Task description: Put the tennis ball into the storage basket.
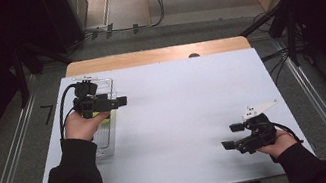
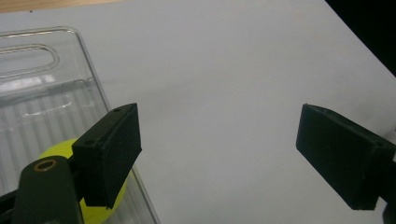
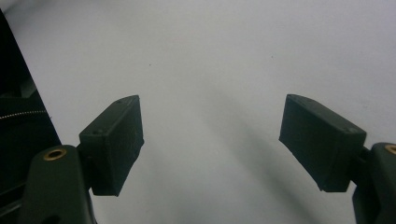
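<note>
Fingers of the left gripper (image 2: 219,156) are standing spread wide with nothing between them, hovering over the right-hand edge of a clear plastic tray (image 2: 44,100) at the left side of the desk (image 1: 181,118). A yellow-green ball (image 2: 100,203) is lying inside the tray, half hidden behind the gripper's near finger in the left gripper view, and in the high view it is peeking out as a bright patch (image 1: 103,116) just under the left hand (image 1: 83,125). Since the ball is sitting down in the tray and touching no finger, the hand seems to be holding the gripper above the rim, either lining up for the ball or clearing away from it; which one I cannot tell.

The right gripper (image 1: 234,136) is hanging well apart from the tray, low over the bare white sheet near the desk's front right corner. Its fingers (image 3: 114,149) are also spread and empty. Held that far off, it is probably just waiting out of the way so the left side has free room around the tray.
</note>
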Motion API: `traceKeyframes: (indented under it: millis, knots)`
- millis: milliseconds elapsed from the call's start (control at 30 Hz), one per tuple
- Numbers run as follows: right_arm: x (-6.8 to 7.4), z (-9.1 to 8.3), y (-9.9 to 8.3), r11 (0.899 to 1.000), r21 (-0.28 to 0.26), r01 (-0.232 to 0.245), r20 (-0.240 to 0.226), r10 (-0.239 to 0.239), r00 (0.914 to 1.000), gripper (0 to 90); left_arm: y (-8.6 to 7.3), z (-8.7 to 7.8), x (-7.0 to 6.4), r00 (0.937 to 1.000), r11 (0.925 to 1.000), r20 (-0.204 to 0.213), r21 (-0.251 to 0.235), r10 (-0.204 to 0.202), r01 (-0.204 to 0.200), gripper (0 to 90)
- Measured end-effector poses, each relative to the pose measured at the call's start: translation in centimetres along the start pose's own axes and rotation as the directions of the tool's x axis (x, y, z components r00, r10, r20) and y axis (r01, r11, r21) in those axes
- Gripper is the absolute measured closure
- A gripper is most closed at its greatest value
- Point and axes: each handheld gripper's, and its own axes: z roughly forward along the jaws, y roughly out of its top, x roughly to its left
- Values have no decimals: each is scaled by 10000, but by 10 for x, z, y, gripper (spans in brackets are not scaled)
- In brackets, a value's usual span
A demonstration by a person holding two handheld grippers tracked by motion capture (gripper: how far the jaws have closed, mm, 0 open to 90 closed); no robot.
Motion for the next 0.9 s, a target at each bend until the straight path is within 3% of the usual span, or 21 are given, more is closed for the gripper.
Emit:
traceKeyframes:
  millis: [300, 433, 667, 800, 900]
  knots:
    - [0, 0, 0, 10000, 0, -15, -4, 15, 10000, 197, -10, -2, -8, 9986, 9998, 492, 34, 179, -181, 144]
    - [0, 0, 0, 10000, -10, -18, -19, 18, 10000, 197, -15, -1, -11, 9984, 9993, 459, 167, 341, -349, 145]
    - [0, -1, 0, 10000, -6, -34, -3, 34, 10000, 197, -23, -3, -15, 9960, 9991, 786, 10, 424, -426, 151]
    - [0, -1, 0, 10000, -11, -42, 15, 42, 10000, 197, -28, -3, -21, 9954, 9974, 649, 105, 700, -708, 153]
    - [0, -1, 0, 10000, -20, -44, -15, 44, 10000, 197, -32, -4, -24, 9937, 9974, 862, 90, 711, -722, 153]
